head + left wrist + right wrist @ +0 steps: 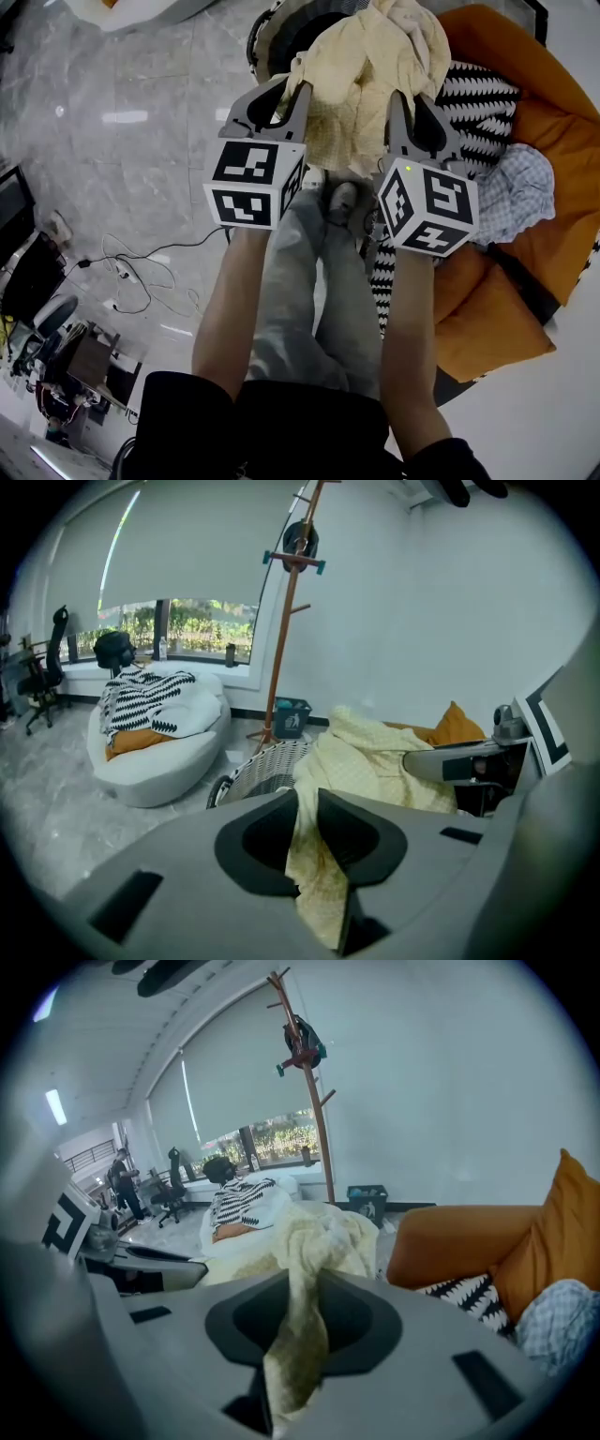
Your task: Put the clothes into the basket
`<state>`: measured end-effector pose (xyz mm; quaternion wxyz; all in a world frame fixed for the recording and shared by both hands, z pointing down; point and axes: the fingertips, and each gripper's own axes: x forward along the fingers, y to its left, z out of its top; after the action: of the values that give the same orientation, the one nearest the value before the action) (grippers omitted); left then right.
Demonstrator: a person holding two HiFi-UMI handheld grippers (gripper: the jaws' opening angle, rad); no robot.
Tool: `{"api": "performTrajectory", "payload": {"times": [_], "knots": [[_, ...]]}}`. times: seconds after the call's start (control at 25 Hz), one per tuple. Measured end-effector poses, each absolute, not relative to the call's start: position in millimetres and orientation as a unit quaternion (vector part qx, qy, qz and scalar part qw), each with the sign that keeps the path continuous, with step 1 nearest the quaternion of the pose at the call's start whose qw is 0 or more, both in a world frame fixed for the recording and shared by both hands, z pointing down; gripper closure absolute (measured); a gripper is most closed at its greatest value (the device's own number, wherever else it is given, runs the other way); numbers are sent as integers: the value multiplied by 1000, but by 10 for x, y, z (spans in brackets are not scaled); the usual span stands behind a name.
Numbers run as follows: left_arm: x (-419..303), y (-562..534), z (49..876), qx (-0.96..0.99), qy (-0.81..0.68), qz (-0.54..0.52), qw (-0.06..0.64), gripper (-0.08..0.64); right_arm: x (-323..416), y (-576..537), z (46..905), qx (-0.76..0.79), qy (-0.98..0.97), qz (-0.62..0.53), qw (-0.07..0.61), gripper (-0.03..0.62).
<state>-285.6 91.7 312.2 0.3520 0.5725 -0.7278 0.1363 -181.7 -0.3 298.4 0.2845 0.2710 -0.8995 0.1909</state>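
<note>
**Left gripper (305,803) & right gripper (305,1288): both clamped on yellow garment (361,66)**

Garment hangs betw. the two, bunched at the near rim of the wicker basket (255,772). Step, prob.: carry-over, drop not yet done. Next: get cloth fully above basket mouth, then open both jaws together so nothing drapes outside.

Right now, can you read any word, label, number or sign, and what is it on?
No readable words or numbers anywhere.
On left gripper, right gripper: square black-and-white markers only, no letters.
On small dark bin: white pictogram, too small to make out.
</note>
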Motion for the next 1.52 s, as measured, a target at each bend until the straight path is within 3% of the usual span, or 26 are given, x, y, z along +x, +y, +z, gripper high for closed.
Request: {"api": "performTrajectory", "payload": {"times": [0.12, 0.36, 0.48, 0.72, 1.08, 1.52], "knots": [[-2921, 920, 3171, 571, -730, 133, 351, 471, -1810, 67, 3144, 272, -889, 207, 304, 413], [-2922, 903, 3223, 580, -719, 135, 358, 471, -1706, 124, 3230, 286, -879, 219, 314, 410], [-2870, 895, 3225, 591, -710, 133, 360, 471, -1635, 123, 3210, 302, -874, 222, 309, 432], [-2621, 843, 3313, 607, -694, 140, 362, 510, -1327, 112, 3257, 330, -865, 230, 299, 557], [-2021, 663, 3369, 669, -634, 145, 361, 548, -745, 161, 3262, 379, -844, 261, 276, 572], [-596, 122, 3518, 760, -517, 171, 354, 548, 804, 55, 3486, 507, -769, 310, 238, 573]]}}
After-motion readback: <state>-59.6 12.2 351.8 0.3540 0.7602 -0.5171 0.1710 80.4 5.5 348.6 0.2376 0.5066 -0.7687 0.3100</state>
